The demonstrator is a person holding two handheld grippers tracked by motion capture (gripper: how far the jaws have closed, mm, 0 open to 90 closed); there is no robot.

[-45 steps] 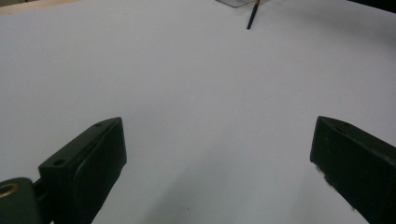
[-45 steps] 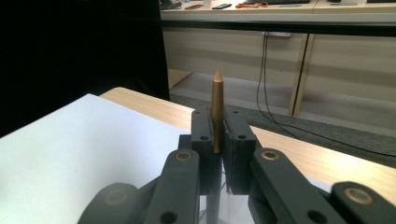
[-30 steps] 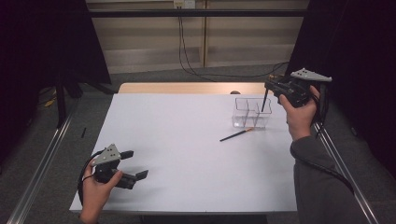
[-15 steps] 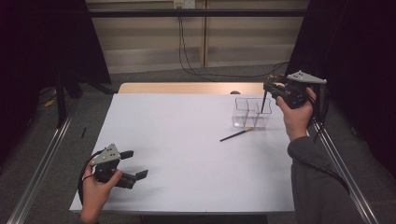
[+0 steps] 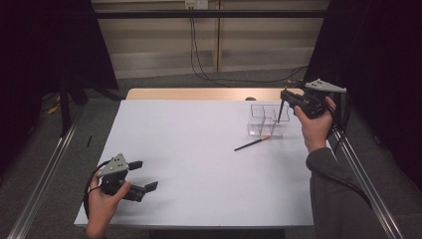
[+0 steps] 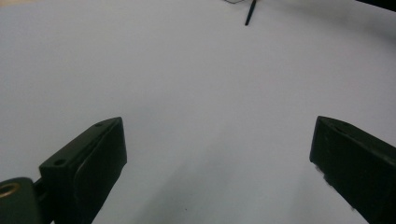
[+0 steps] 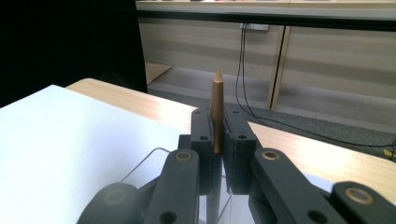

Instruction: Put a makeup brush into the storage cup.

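My right gripper is held above the back right of the white table, shut on a thin brush. The brush's dark shaft hangs down into a clear divided box. In the right gripper view its brown pointed end stands up between the closed gripper, with the box rim below. A second brush lies flat on the table in front of the box. My left gripper rests low at the front left, open with nothing between its fingers; the lying brush is far ahead.
A strip of bare wood runs along the table's back edge. Metal rails flank the table on both sides. Cables trail over the floor behind.
My right gripper has shifted slightly left with the brush, bringing the shaft upright over the clear box. The left gripper has stayed still.
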